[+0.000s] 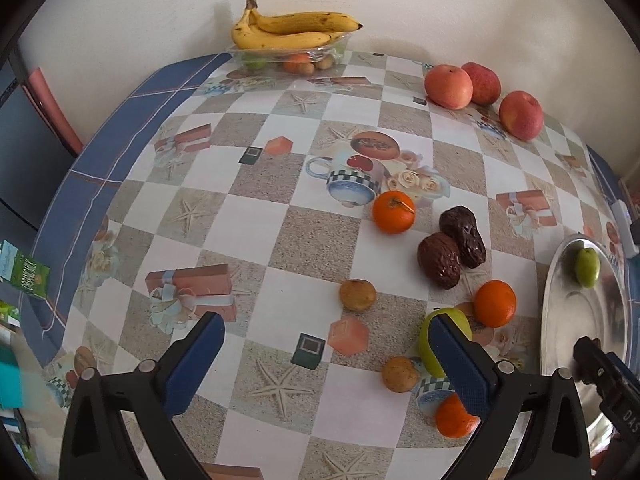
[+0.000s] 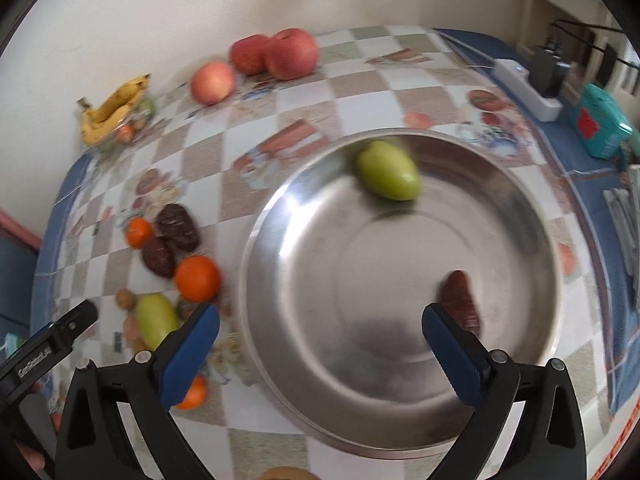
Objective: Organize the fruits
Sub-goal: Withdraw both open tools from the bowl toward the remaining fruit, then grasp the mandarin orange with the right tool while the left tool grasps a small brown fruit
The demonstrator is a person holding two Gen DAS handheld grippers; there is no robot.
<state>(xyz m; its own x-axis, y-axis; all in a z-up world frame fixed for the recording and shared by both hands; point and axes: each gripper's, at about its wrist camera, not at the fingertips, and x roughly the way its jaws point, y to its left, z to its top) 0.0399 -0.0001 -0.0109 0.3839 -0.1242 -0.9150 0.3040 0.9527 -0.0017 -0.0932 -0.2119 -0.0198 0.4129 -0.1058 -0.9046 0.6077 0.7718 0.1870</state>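
My right gripper (image 2: 320,320) is open over a steel bowl (image 2: 256,264), nothing between its fingers. Inside the bowl lie a green fruit (image 2: 388,176) and a blurred dark date (image 2: 460,300) just beyond the right finger. My left gripper (image 1: 326,344) is open low over the table. A green fruit (image 1: 444,340) sits partly behind its right finger. Close by are oranges (image 1: 495,303), two dates (image 1: 439,260) and small brown fruits (image 1: 358,295). The steel bowl (image 1: 560,320) shows at the right edge.
Three apples (image 1: 448,86) sit at the back right by the wall. Bananas (image 1: 292,28) rest on a clear container (image 1: 288,60) of fruit at the back. A white power strip (image 2: 528,88) and a teal box (image 2: 604,128) lie right of the bowl.
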